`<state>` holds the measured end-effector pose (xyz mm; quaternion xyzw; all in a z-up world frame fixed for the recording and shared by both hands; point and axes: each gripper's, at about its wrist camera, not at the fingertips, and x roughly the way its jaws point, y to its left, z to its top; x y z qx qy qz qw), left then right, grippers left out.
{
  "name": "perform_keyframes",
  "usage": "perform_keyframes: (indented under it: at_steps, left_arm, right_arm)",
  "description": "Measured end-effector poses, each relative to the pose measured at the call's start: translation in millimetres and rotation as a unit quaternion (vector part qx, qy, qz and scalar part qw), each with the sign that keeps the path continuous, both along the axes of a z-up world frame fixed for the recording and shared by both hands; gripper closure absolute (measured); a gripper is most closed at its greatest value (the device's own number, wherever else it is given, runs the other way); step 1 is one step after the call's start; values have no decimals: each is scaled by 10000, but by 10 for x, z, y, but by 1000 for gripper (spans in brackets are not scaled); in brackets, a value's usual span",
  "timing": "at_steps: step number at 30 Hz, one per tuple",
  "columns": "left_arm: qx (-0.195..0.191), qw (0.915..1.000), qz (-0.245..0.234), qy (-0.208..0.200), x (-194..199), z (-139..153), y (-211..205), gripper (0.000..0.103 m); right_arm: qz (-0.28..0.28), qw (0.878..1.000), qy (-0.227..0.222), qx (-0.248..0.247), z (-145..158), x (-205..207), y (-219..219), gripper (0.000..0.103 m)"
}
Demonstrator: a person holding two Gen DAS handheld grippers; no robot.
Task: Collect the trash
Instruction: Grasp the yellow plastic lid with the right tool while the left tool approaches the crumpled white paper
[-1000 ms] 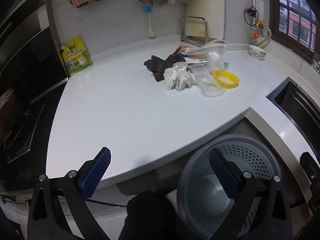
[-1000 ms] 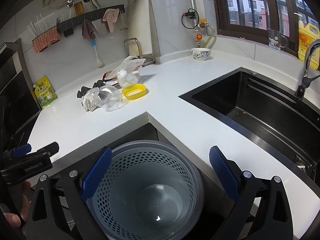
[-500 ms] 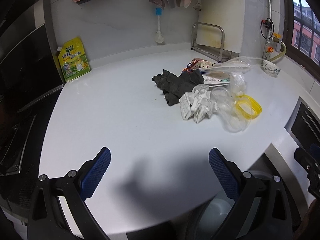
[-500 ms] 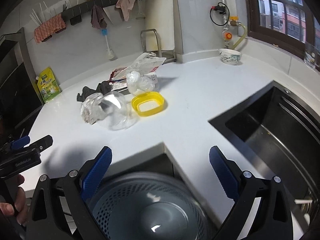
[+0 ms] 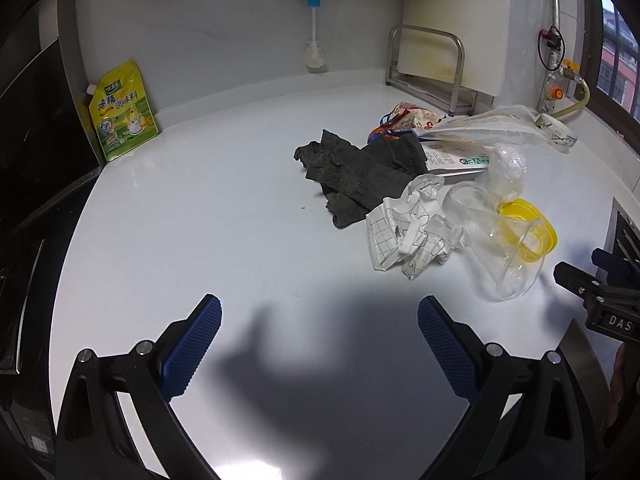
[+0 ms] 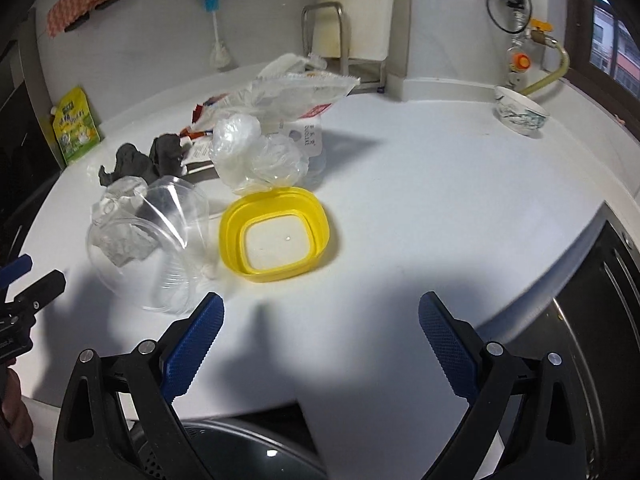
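Right gripper [image 6: 318,322] wide open, empty; yellow lid [image 6: 275,234] lies just beyond its jaws, slightly left; left gripper [image 5: 320,326] open, empty, farther off.

Trash pile [image 5: 420,184] on counter; dark rag, crumpled paper, clear cup, yellow lid.

The right gripper [image 6: 320,328] hangs wide apart and empty above the white surface [image 6: 420,208] — just ahead lies a yellow lid [image 6: 276,232], touching a clear plastic cup [image 6: 156,240] on its side.
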<state>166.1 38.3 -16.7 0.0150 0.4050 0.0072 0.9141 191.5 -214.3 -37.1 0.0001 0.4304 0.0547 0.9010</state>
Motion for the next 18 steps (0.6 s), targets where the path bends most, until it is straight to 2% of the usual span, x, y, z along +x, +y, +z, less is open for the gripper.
perform_keyframes:
  at_steps: [9, 18]
  left_arm:
    - [-14, 10000, 22, 75, 89, -64, 15, 6]
    - [-62, 9999, 50, 83, 148, -78, 35, 6]
  right_arm:
    - [373, 9991, 178, -125, -119, 217, 152, 10]
    - [424, 9985, 325, -106, -151, 418, 212, 10]
